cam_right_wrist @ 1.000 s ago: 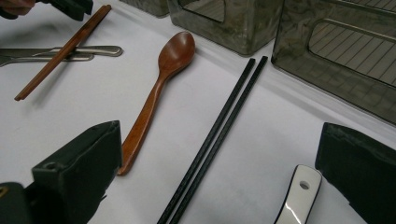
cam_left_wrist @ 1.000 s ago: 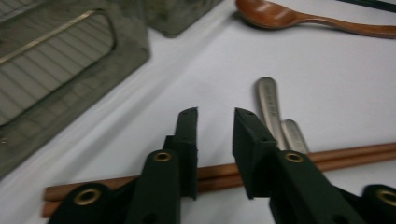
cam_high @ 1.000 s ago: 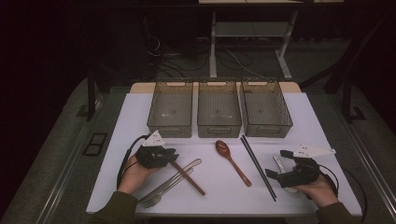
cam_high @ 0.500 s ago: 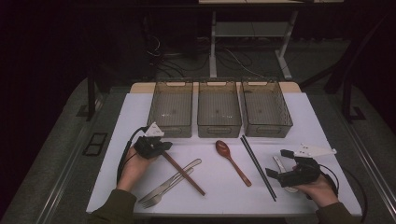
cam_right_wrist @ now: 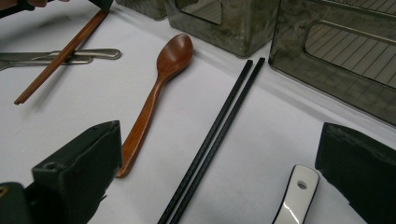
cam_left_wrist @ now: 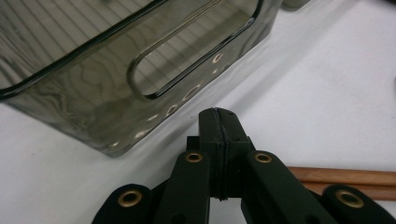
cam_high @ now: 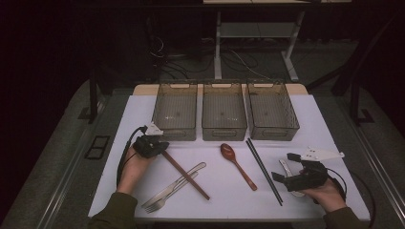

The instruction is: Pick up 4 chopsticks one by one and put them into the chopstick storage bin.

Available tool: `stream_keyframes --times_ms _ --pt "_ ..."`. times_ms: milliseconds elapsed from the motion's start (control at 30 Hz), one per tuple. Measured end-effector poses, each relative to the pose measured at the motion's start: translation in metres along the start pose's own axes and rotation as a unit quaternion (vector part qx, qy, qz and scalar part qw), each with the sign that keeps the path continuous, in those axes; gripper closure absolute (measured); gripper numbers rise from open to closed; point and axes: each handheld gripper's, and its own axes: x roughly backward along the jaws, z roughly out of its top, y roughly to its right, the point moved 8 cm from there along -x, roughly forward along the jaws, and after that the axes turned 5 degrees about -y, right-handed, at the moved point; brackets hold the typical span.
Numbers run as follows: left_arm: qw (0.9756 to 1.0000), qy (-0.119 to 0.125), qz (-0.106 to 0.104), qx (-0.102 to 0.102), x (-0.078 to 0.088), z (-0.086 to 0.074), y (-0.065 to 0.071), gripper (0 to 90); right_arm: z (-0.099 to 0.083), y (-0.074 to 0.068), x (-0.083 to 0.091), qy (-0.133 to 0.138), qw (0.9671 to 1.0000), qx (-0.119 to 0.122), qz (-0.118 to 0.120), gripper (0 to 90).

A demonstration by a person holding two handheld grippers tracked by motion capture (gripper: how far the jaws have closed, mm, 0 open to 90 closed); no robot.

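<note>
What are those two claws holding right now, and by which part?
Right gripper: nothing, jaws open. Left gripper is shut at the brown chopsticks' upper end; whether it pinches them cannot be told.

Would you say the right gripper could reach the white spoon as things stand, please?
Probably yes: the right gripper has its jaws open, and the white spoon lies on the table between them with nothing over it; the black chopsticks lie off to one side.
</note>
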Motion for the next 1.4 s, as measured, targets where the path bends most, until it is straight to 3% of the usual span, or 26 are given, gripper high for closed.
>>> stream_keyframes --times_ms 367,1400 --pt "0.9998 -0.015 0.011 -0.003 -0.003 -0.004 -0.003 88.6 0.0 0.0 0.0 -0.001 1.0 0.001 0.001 0.7" --pt "0.9993 -0.036 0.01 0.0 0.007 -0.018 -0.006 88.7 0.0 0.0 0.0 -0.002 1.0 0.0 0.0 0.7"
